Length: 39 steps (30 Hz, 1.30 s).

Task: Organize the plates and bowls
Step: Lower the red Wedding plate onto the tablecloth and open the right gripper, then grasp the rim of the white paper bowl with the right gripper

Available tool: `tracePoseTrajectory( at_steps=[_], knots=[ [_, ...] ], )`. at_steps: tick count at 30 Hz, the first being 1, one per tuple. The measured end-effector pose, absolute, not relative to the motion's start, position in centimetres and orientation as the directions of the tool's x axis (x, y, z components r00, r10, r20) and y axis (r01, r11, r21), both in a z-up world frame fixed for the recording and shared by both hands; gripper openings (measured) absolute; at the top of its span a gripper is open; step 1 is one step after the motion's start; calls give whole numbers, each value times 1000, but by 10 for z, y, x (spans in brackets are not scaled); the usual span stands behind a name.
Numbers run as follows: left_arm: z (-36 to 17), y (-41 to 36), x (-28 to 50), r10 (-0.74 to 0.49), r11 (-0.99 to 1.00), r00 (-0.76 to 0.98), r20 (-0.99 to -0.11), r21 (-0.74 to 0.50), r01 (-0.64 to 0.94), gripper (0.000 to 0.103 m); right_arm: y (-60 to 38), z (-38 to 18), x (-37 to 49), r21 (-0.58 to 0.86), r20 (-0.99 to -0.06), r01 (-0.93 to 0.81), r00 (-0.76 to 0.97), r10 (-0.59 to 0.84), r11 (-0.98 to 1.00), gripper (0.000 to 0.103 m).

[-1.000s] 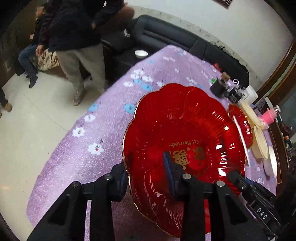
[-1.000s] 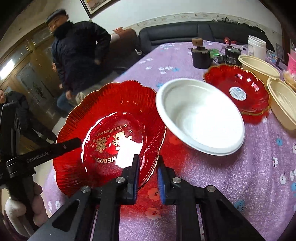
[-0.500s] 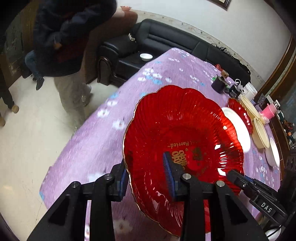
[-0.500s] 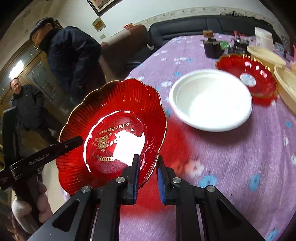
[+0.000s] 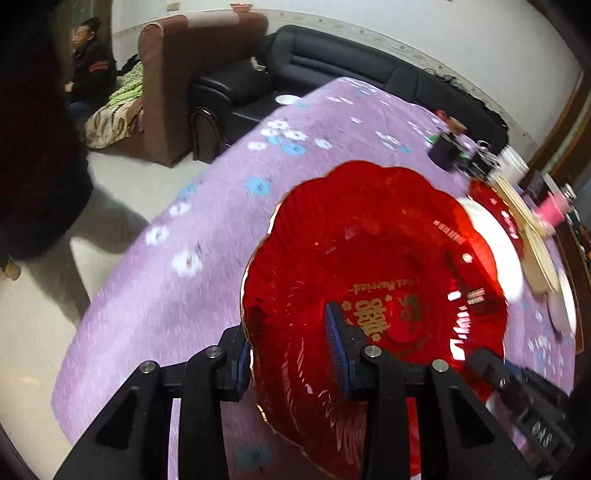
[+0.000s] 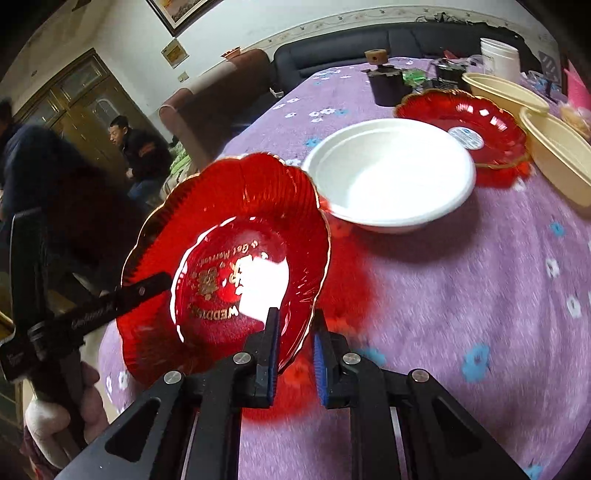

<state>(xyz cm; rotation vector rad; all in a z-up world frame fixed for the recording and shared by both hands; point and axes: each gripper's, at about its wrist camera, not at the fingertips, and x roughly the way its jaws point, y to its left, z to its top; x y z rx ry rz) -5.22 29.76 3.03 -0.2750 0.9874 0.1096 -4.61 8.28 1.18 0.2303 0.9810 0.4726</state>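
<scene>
Your desk (image 6: 461,295) wears a purple flowered cloth; a black sofa (image 5: 332,70) sits upper centre.
Both your fingers pinch the red scalloped plate (image 6: 236,258) mid-frame: left gripper (image 5: 291,354), right gripper (image 6: 295,349). A white bowl (image 6: 391,177) lies just beyond.

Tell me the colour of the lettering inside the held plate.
Gold, on the red plate; right wrist view shows it best.

a black leather sofa (image 5: 332,70) is running along the white wall (image 5: 461,33), with a brown armchair (image 5: 177,66) standing beside it. pale floor tiles (image 5: 33,332) are catching soft light, and 1 framed picture (image 6: 177,11) is hanging near wooden doors (image 6: 74,96).
</scene>
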Motion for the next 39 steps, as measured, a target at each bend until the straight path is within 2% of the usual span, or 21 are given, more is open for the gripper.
tracePoseTrajectory(
  at_steps=[3, 5, 7, 9, 13, 18, 22, 27, 33, 34, 36, 37, 39],
  knots=[
    [27, 301, -45, -11, 962, 532, -847, -154, -227, 34, 93, 10, -40, 375, -747, -286, 470, 470, 882, 18],
    [27, 301, -48, -19, 964, 529, -849, -155, -215, 39, 94, 10, -40, 382, -738, -282, 479, 475, 880, 19],
    [28, 302, -54, -43, 961, 529, -848, -179, -208, 52, 89, 9, -40, 415, -727, -272, 475, 496, 868, 21],
    [33, 304, -61, -46, 958, 544, -838, -192, -214, 60, 85, 11, -45, 438, -711, -278, 476, 518, 855, 31],
    [49, 309, -80, -46, 949, 598, -800, -221, -223, 72, 76, 22, -60, 413, -695, -304, 505, 513, 859, 41],
    [64, 321, -108, -39, 930, 649, -760, -265, -255, 72, 44, 26, -64, 454, -674, -271, 519, 526, 849, 42],
    [73, 329, -137, -32, 914, 693, -720, -301, -271, 80, 10, 25, -48, 455, -679, -162, 573, 459, 876, 42],
    [73, 326, -150, -17, 921, 695, -719, -282, -269, 80, -9, 25, -23, 477, -677, -68, 608, 415, 876, 42],
    [79, 311, -152, -42, 935, 697, -715, -273, -224, 80, 0, 13, 18, 456, -725, 13, 584, 364, 890, 42],
    [81, 308, -153, -48, 939, 701, -711, -272, -211, 80, -1, 9, 24, 458, -736, 25, 571, 364, 888, 41],
    [85, 299, -154, -60, 947, 708, -703, -264, -183, 80, -4, -1, 31, 498, -737, 38, 545, 400, 866, 23],
    [87, 294, -155, -66, 952, 711, -700, -258, -165, 80, -6, -3, 32, 516, -735, 39, 533, 419, 856, 18],
    [90, 284, -154, -80, 958, 713, -697, -250, -137, 80, -12, -5, 30, 532, -732, 37, 522, 438, 846, 17]
  ],
)
